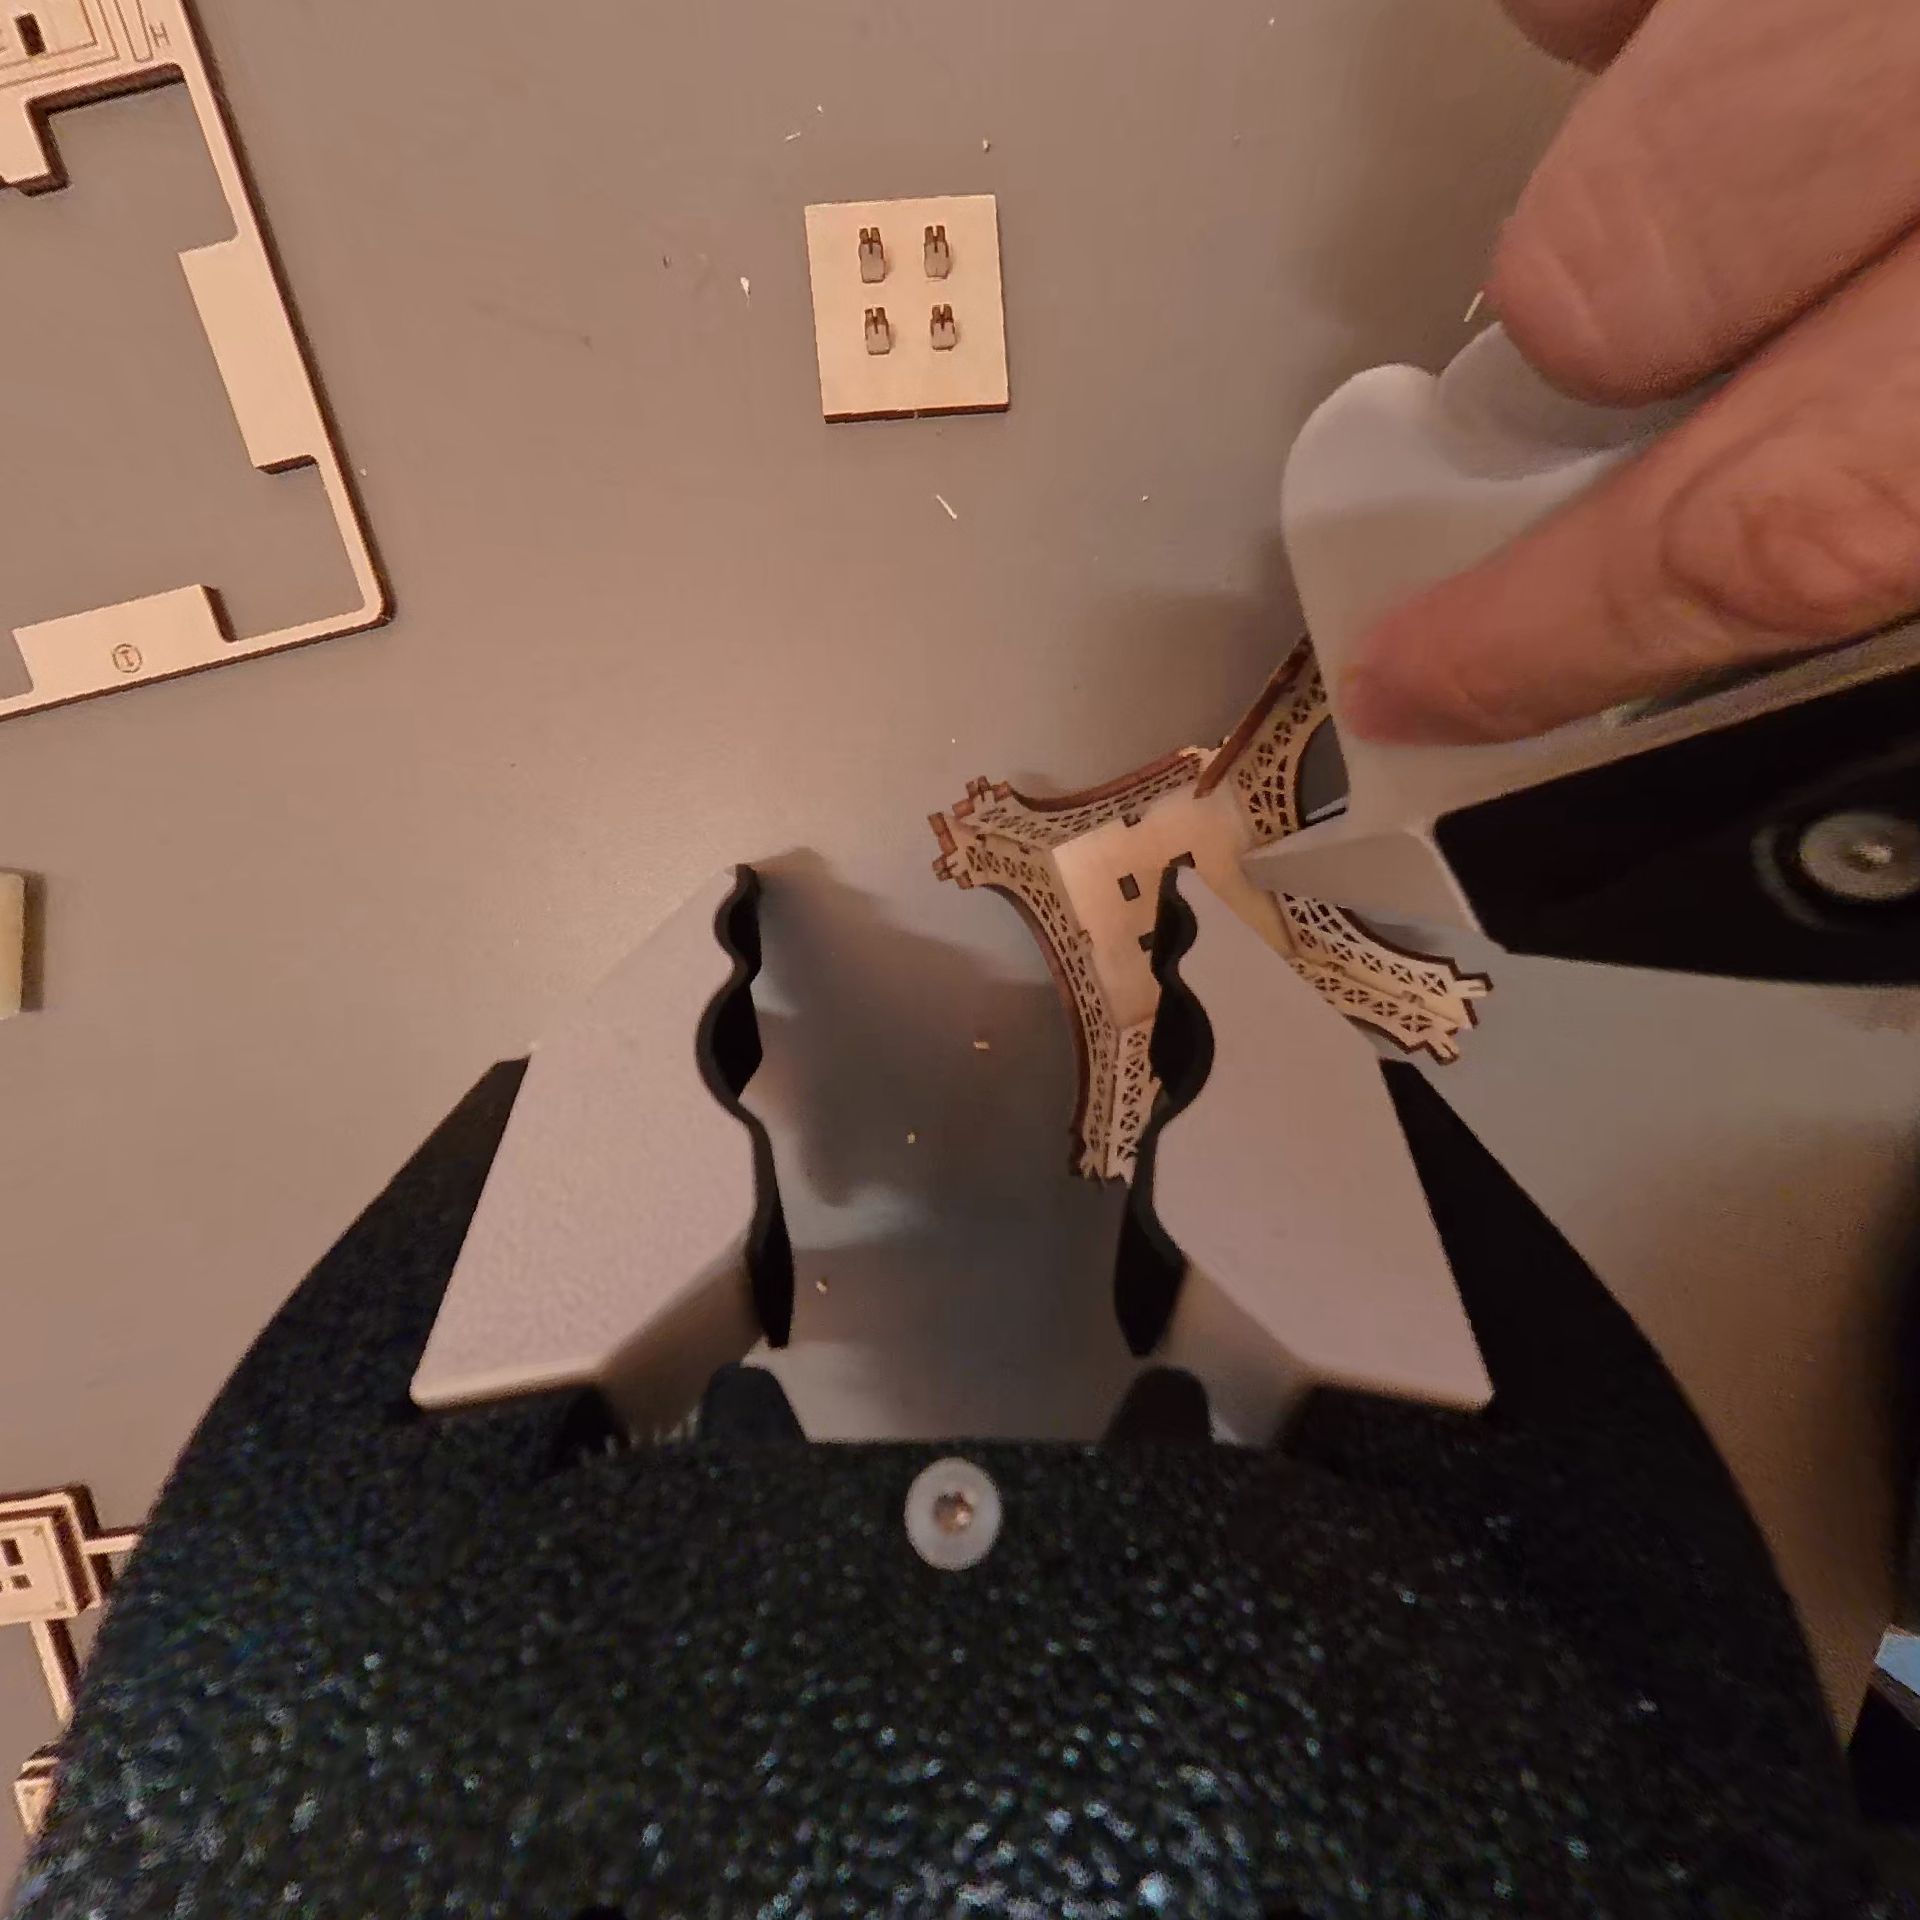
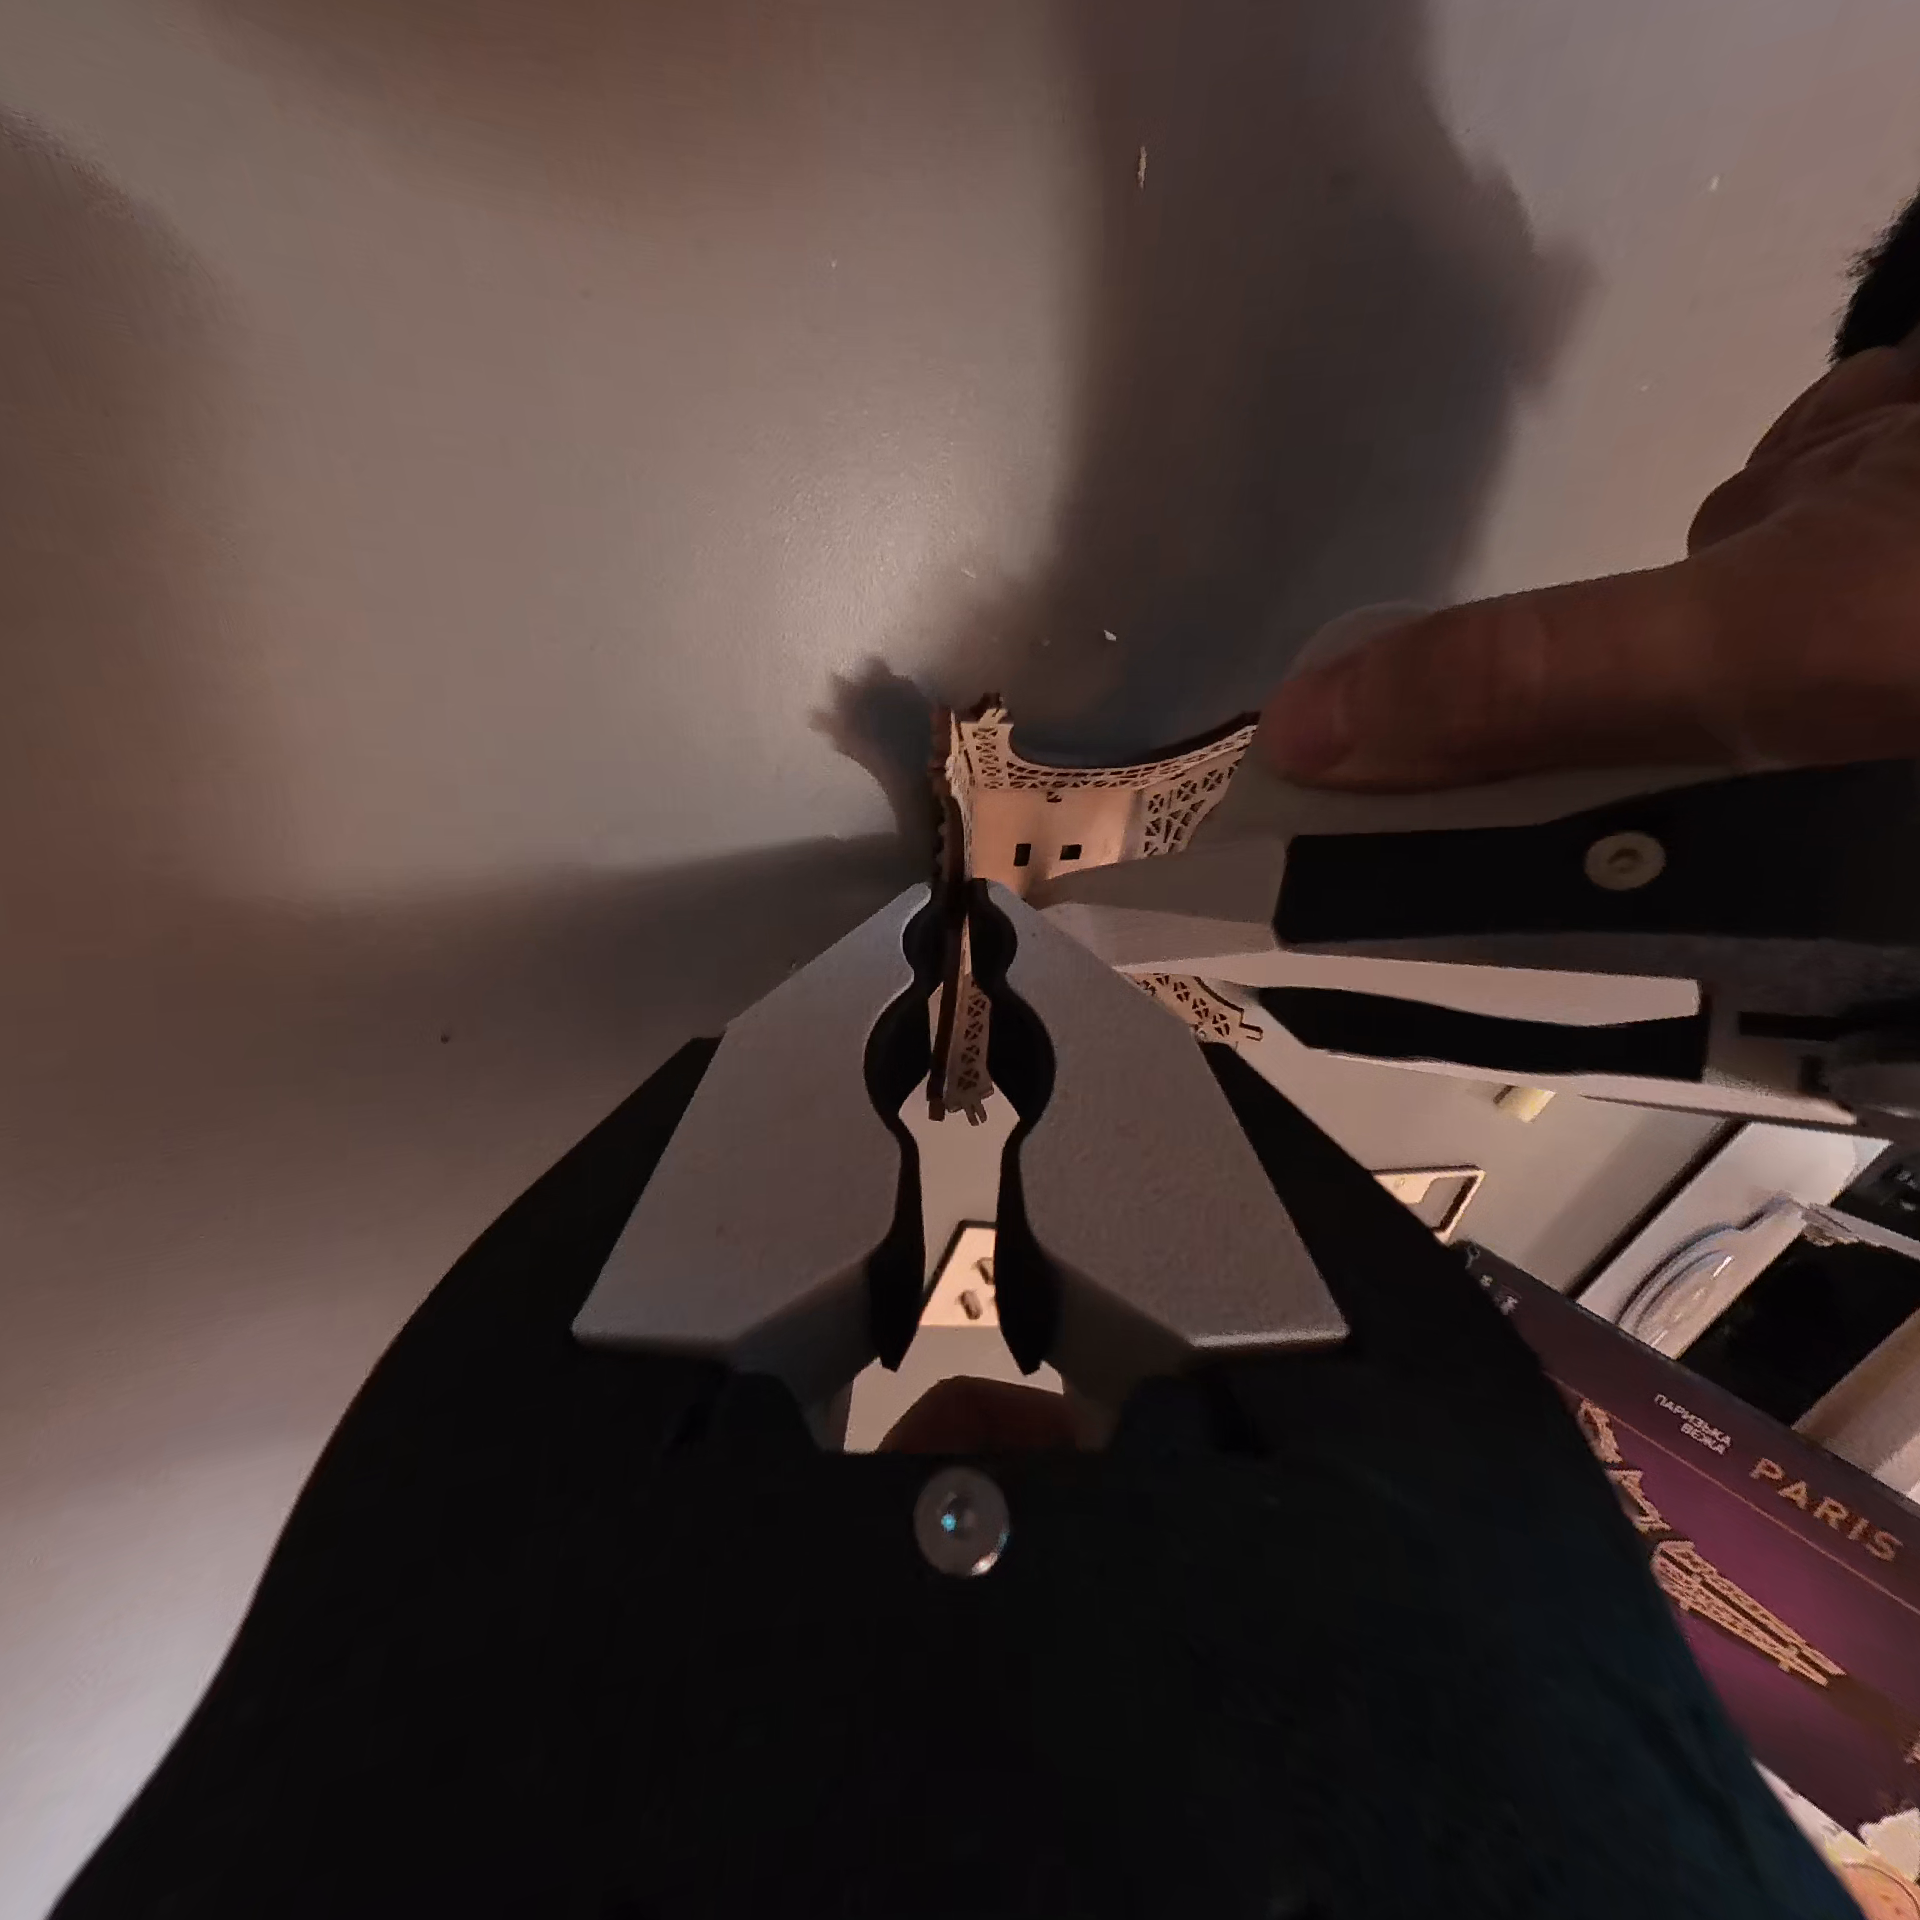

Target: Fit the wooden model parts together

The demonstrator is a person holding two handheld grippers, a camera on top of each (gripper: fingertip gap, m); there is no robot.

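Note:
A pale wooden lattice tower base (image 1: 1112, 883) with four curved legs is held above the grey table (image 1: 571, 727). My left gripper (image 1: 966, 888) is open; its right finger overlaps the base's flat middle, and nothing is between its fingers. My right gripper (image 2: 961, 904) is shut on one lattice leg of the base (image 2: 1039, 821). It also shows in the left wrist view (image 1: 1299, 774), coming in from the right. A hand (image 1: 1714, 520) rests on its fingers. In the right wrist view a left gripper finger (image 2: 1174, 914) touches the base from the right, with a hand (image 2: 1558, 675) on it.
A square wooden plate with several slots (image 1: 906, 307) lies flat beyond the grippers. A punched-out wooden sheet frame (image 1: 281, 416) lies at the top left, and more wooden pieces (image 1: 42, 1569) at the left edge. A purple box (image 2: 1766, 1538) lies at the lower right.

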